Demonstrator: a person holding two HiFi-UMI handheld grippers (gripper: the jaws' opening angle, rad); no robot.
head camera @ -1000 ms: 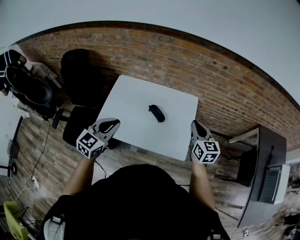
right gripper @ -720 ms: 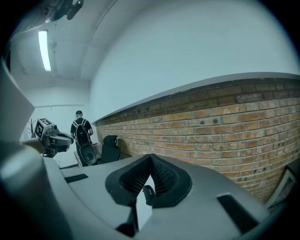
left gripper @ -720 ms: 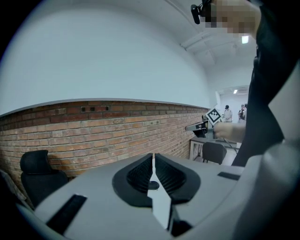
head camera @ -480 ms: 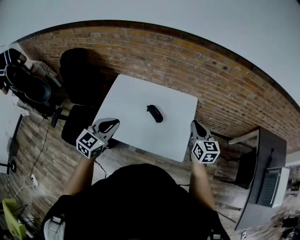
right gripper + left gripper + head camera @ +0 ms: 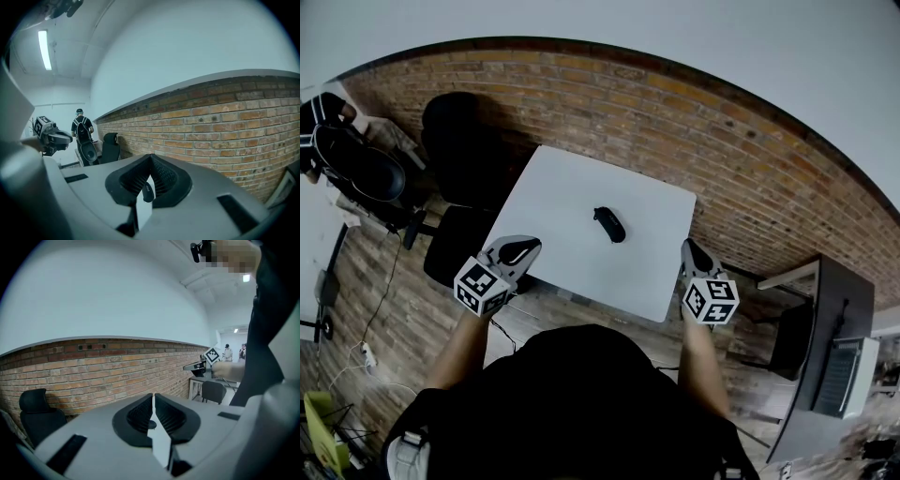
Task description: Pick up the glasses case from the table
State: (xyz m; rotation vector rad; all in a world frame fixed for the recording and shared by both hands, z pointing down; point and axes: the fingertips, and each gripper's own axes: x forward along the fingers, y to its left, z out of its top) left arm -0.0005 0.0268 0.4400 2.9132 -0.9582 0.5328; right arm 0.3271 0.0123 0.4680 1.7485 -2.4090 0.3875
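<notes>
No readable text, brand or number. Marker cubes on left gripper (image 5: 525, 247) and right gripper (image 5: 688, 249) bore only black-and-white square patterns. Faint light mark on glasses case (image 5: 148, 192) was too small to read.

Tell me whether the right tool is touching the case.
Apart. The head view shows the case lying mid-table, with bare tabletop between it and the right tool, which is off by the table's right edge.

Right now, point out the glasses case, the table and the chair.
glasses case (image 5: 610, 224), head view, middle of its top.
table (image 5: 562, 206), head view, bare top left of the case.
chair (image 5: 455, 136), head view, backrest.
</notes>
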